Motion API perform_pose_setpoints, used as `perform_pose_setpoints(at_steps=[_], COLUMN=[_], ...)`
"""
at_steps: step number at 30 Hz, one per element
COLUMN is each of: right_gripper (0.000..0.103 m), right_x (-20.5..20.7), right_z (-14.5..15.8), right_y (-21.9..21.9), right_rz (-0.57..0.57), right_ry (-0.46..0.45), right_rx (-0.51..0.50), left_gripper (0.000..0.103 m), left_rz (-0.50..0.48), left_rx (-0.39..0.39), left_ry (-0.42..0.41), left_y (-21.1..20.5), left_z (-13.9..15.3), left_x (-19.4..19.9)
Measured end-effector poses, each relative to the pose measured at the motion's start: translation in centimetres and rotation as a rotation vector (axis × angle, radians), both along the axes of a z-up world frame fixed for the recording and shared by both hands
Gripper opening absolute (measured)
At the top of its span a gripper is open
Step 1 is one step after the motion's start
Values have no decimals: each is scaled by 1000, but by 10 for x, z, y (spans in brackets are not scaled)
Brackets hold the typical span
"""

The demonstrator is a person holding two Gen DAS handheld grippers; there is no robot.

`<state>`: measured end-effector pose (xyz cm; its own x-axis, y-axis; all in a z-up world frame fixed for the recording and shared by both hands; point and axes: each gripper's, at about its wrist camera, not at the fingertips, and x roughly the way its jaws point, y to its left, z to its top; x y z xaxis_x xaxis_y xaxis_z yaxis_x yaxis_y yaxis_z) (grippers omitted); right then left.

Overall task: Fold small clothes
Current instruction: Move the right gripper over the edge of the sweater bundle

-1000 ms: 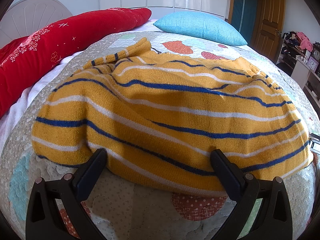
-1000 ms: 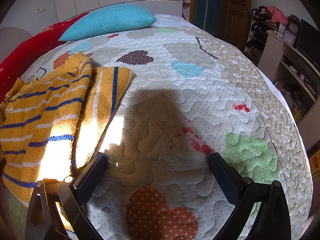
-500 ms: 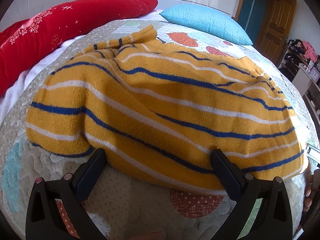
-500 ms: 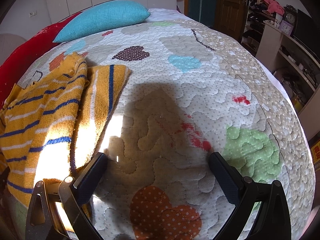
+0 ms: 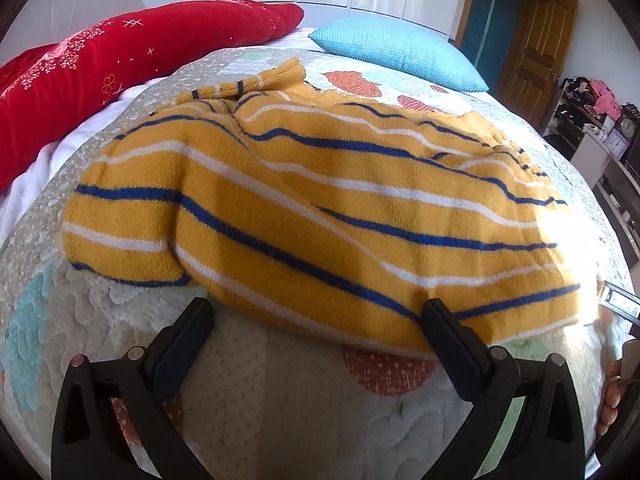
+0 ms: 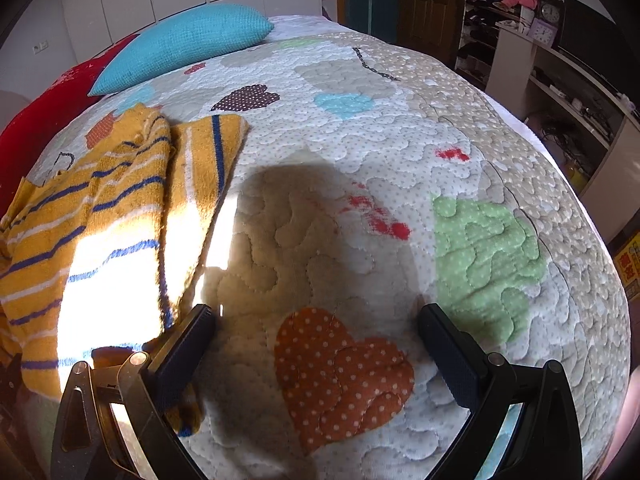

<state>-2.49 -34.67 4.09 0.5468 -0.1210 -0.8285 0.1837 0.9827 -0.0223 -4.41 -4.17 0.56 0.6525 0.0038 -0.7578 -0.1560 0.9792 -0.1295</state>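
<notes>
Folding looks barely begun. The sweater [image 5: 320, 216] fills the middle of the left wrist frame, lying rumpled on the quilt [image 5: 280, 400], with a diagonal ridge running through its body and one sleeve bunched toward the upper centre. In the right wrist frame it sits at the left edge, a striped flap lying over it (whether that is a deliberate fold or just a loose lie, I cannot tell). My judgement: flattening, both sleeve folds and the final halving are all left to do.

The left tongs [image 5: 318, 324] stand wide apart at the lower edge of the frame, the right-hand tip touching or just over the hem, the other on bare quilt; nothing is clamped. The right tongs [image 6: 316, 328] are likewise spread apart over the quilt at the bottom of their frame, with the left-hand tip beside the knit and holding nothing.

The knit is thick and fuzzy, mustard with blue and white stripes; it should slump rather than crease crisply. The quilt is soft, dotted cotton with puffy stitched heart patches.
</notes>
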Motion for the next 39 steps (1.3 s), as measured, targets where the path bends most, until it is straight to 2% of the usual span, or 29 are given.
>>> perform_pose_setpoints(at_steps=[2, 5, 9, 12, 14, 16, 19, 20, 21, 22, 23, 24, 25, 29, 31, 32, 34, 36, 37, 39], right_gripper=[103, 103, 103, 103, 103, 103, 103, 103, 103, 103, 103, 103, 103, 103, 103, 103, 103, 103, 103, 103], right_x=[-13, -28, -36, -38, -39, -41, -44, -44, -45, -45, -45, -45, -45, -44, -44, -44, -48, -55, -58, -63], right_z=[0, 0, 0, 1, 1, 1, 2, 2, 1, 1, 1, 1, 1, 1, 1, 1, 3, 4, 5, 4], right_y=[2, 4, 6, 7, 6, 6, 6, 5, 6, 6, 5, 6, 6, 6, 6, 5, 3, -1, -3, 1], right_rz=[4, 10, -2, -5, -5, -4, -4, -4, -4, -4, -3, -4, -4, -5, -4, -5, -1, 7, 17, 61], right_ry=[-16, -40, -75, -88, -101, -114, -124, -126, -127, -128, -128, -127, -125, -124, -125, -126, -139, -161, -165, -141], right_rx=[2, -6, -13, -19, -18, -13, -6, -7, -9, -9, -9, -9, -10, -14, -10, -6, 16, 63, 77, 44], left_gripper=[103, 103, 103, 103, 103, 103, 103, 100, 79, 38, 22, 15, 15, 18, 41, 49, 74, 84, 85, 86], left_rz=[-26, -31, 85, 171, 203, 206, 206, 208, 208, 183, 128, 100, 110, 176, 199, 223, 270, 292, 298, 299], left_rx=[-19, 30, 101, 97, 48, -63, -303, -332, -318, -304, -331, -366, -340, -139, -109, -91, -38, -11, -16, -69], left_ry=[-8, 4, -103, -122, -80, -41, 64, 70, 62, 69, 92, 117, 128, 129, 110, 94, 55, 20, 17, 31], left_y=[6, 15, 51, 86, 110, 133, 160, 164, 165, 164, 164, 166, 167, 167, 166, 166, 163, 160, 162, 166], left_z=[3, 11, 39, 51, 49, 40, 15, 11, 13, 16, 17, 18, 20, 35, 37, 37, 36, 30, 26, 14], left_x=[-17, -37, -59, -51, -32, -9, 21, 26, 27, 28, 32, 35, 35, 33, 26, 20, 8, 1, -1, -3])
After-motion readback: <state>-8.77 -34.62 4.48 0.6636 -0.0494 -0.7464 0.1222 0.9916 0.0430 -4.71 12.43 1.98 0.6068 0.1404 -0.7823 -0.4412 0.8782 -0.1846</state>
